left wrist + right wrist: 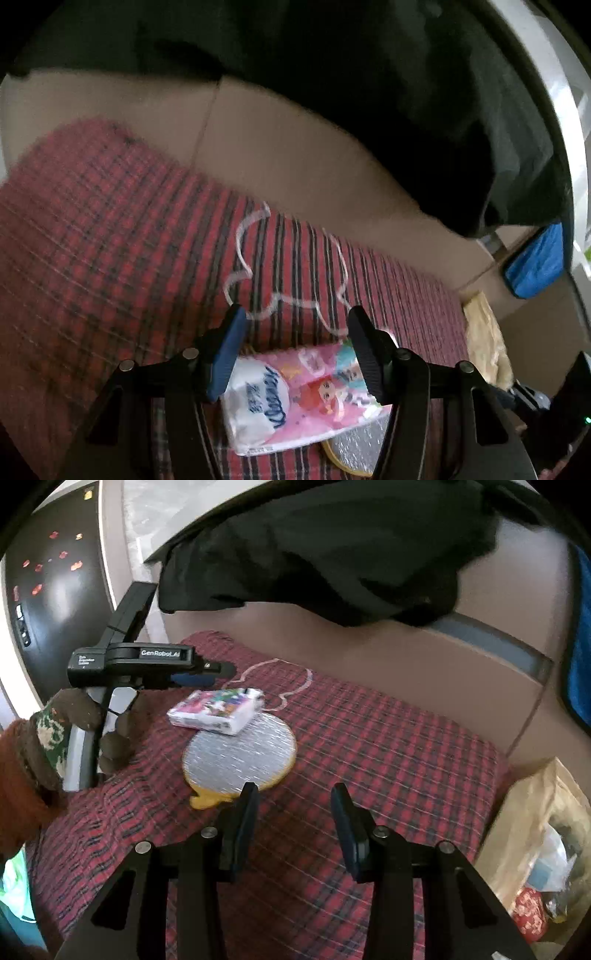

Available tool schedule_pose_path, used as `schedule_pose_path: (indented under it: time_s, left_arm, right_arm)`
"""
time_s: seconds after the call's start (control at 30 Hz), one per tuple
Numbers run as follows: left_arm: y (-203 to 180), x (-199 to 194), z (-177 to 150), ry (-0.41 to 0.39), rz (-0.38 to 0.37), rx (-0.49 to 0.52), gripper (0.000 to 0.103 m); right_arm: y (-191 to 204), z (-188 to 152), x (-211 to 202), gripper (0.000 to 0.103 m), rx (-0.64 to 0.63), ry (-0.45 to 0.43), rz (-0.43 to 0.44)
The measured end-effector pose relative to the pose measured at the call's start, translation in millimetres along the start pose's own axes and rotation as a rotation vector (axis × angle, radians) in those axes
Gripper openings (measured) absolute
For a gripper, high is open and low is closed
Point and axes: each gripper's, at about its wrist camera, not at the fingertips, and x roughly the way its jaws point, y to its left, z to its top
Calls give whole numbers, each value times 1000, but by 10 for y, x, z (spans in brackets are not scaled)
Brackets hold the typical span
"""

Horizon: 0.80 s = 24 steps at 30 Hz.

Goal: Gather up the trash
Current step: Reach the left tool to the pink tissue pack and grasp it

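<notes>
Seen from the left wrist, the left tool [297, 332] stands spread wide, and the tissue pack [295, 395] lies below and between its two fingers, on the red plaid cloth [110, 240]. The pads are apart from the pack's ends (the right pad overlaps the pack's corner in the picture, but whether it touches cannot be told), so nothing is grasped. One corner of the pack rests on the round silver mat [354, 446], whose yellow rim shows just beneath it. Beyond the fingertips a white outline [288, 266] is stitched into the cloth.

From the right wrist, the right tool [293, 801] is partly spread and empty, with only bare plaid cloth between its fingers. Just ahead lies the silver mat, then the pack, well apart from this tool. The left tool hangs over the pack's far left end, held by a hand in a brown glove [88, 731]. A paper bag of rubbish [532, 834] stands at the right, and dark clothing [325, 554] lies farthest back.
</notes>
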Motion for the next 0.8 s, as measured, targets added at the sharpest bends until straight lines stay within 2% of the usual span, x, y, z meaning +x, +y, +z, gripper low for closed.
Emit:
schedule_pose_path:
  time_s: [0.1,0.23,0.33,0.4,0.43,0.6,0.8]
  left_arm:
    - [-9,-111,-153,19,-8,28,58]
    - [-106,-387,-525,38,95,106,58]
    - [-110,-638,-833,30,85,92,58]
    - [-90,-817,-964,-16,95,69,58]
    - [-65,-959,-1027,-65,107,44,58]
    - [117,-1572,-1146,-252,163,-28,58]
    - [281,-2006,-1204,-349,218,-30,58]
  right_arm:
    - [-146,-7,-47,38,26,5,-1]
    - [-216,7,-2,39,54,19,14]
    - [-167,15,89,40,92,29,60]
    - [-96,53,190,40,124,46,114]
    - [-55,78,242,40,129,52,130]
    - [80,190,591,39,165,114,117]
    - [74,258,813,40,281,125,117]
